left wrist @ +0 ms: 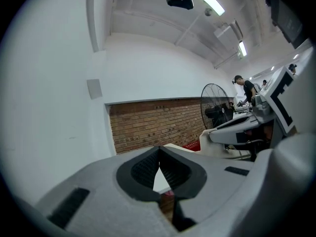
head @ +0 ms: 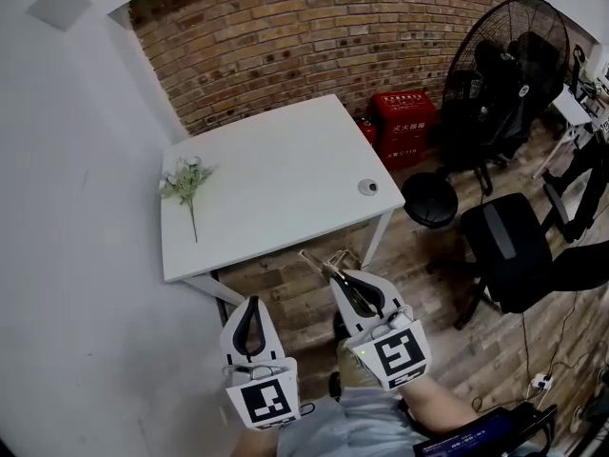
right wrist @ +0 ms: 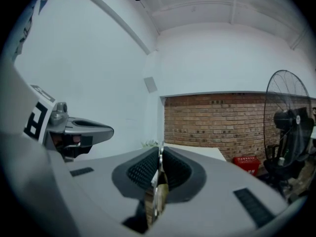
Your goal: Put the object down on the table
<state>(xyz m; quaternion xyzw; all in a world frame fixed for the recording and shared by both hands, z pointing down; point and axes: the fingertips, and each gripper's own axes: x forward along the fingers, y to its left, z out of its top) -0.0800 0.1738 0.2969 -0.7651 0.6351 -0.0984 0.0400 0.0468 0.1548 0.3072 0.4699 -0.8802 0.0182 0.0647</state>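
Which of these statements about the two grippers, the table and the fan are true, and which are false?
1. The right gripper grips a thin object. True.
2. The left gripper holds something. False: its jaws are together with nothing between them.
3. The thin object lies on the table. False: the right gripper holds it, short of the table's near edge.
4. A flower sprig lies on the table. True.
5. A black fan stands near the brick wall. True.

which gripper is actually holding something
The right gripper: its jaws pinch a thin flat object. The left gripper is shut with nothing between its jaws.
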